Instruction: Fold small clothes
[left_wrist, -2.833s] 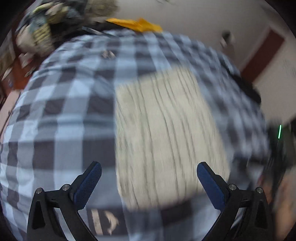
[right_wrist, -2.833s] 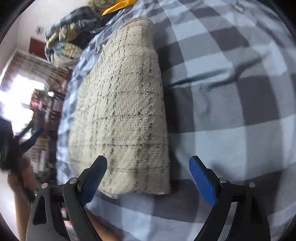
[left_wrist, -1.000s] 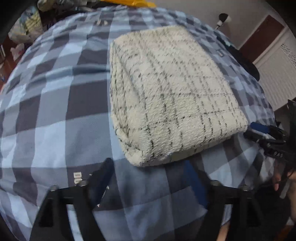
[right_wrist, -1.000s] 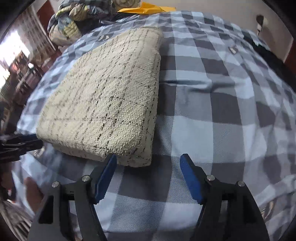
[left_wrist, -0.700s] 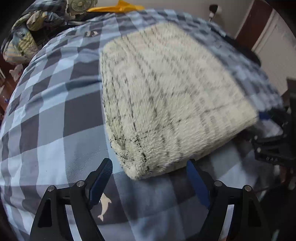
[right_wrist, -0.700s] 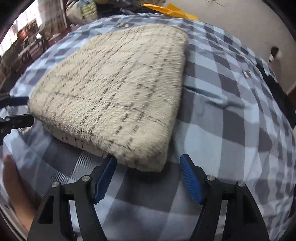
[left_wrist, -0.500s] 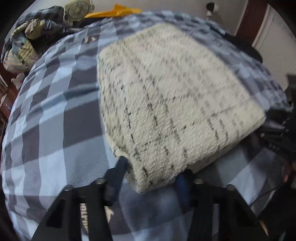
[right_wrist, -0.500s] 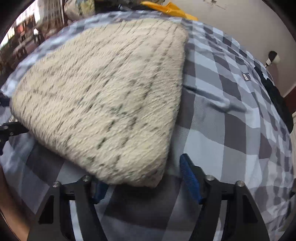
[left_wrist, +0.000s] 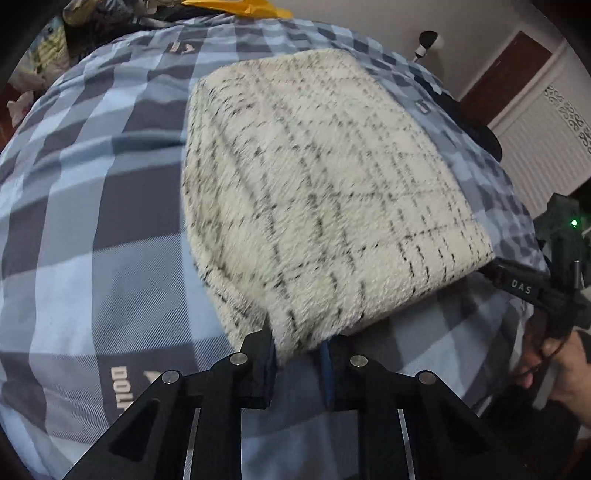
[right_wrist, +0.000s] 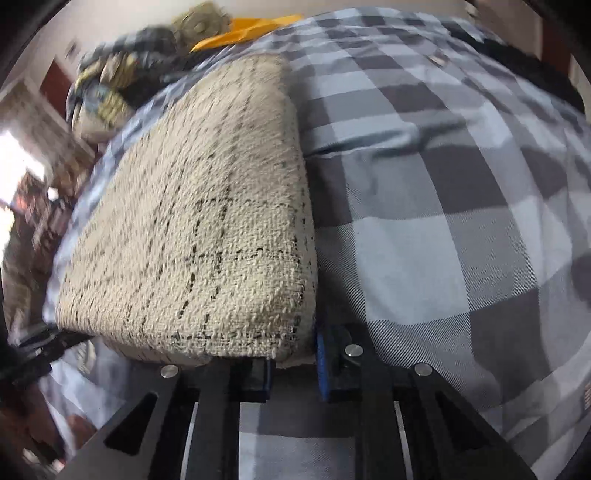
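Observation:
A cream knitted garment with thin black check lines (left_wrist: 317, 184) lies folded in a thick rectangle on a blue and grey checked bedspread (left_wrist: 92, 229). My left gripper (left_wrist: 298, 350) is shut on its near left corner. My right gripper (right_wrist: 293, 358) is shut on the near right corner of the same garment (right_wrist: 192, 229). The near edge is lifted a little off the bedspread. The right gripper also shows at the right edge of the left wrist view (left_wrist: 524, 284).
A heap of patterned clothes (right_wrist: 107, 88) and a yellow cloth (right_wrist: 255, 26) lie at the far end of the bed. A dark item (left_wrist: 476, 129) sits at the bed's far right edge. A brown door (left_wrist: 506, 74) and white wall stand beyond.
Both grippers were open in front of the garment's near edge. They have moved in and closed on its two near corners, and the edge has risen slightly.

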